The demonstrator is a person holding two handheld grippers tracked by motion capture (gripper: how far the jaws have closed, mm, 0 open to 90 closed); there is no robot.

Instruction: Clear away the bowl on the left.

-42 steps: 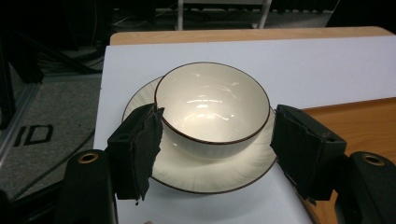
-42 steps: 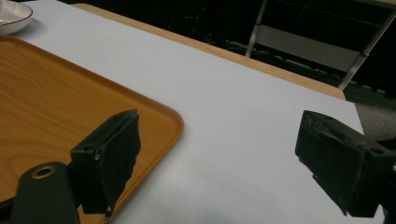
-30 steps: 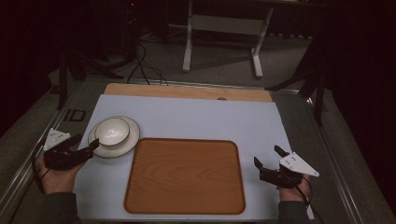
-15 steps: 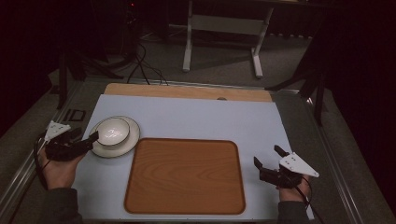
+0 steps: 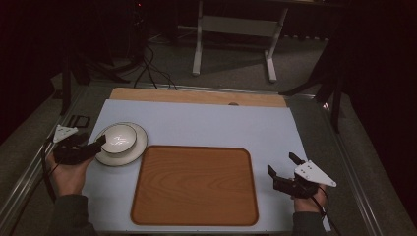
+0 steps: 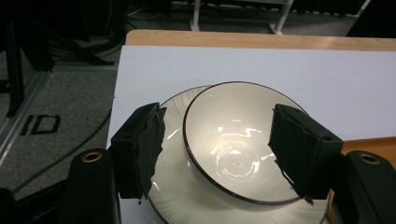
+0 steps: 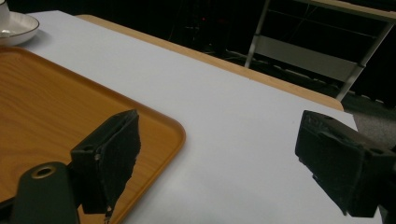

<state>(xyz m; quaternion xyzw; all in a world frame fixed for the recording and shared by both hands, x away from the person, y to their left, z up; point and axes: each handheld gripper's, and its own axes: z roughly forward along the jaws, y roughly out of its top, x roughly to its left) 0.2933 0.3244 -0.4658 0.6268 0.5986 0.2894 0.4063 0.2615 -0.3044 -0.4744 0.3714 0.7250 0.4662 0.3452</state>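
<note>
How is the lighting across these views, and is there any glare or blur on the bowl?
High view: dim, dark surroundings, mild sheen inside the bowl. Left gripper view: bright specular streaks in the bowl and on the plate; the open left tongs look slightly soft close up. Right gripper view: evenly lit, no glare on the wooden tray; right tongs open.

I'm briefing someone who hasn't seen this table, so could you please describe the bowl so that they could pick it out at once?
Start at the wooden tray lying on the pale table mat; just off its far left corner sits a white plate. The bowl stands on that plate, in front of the open left gripper. It is the deeper white dish, glossy inside, with a thin dark rim line.
</note>
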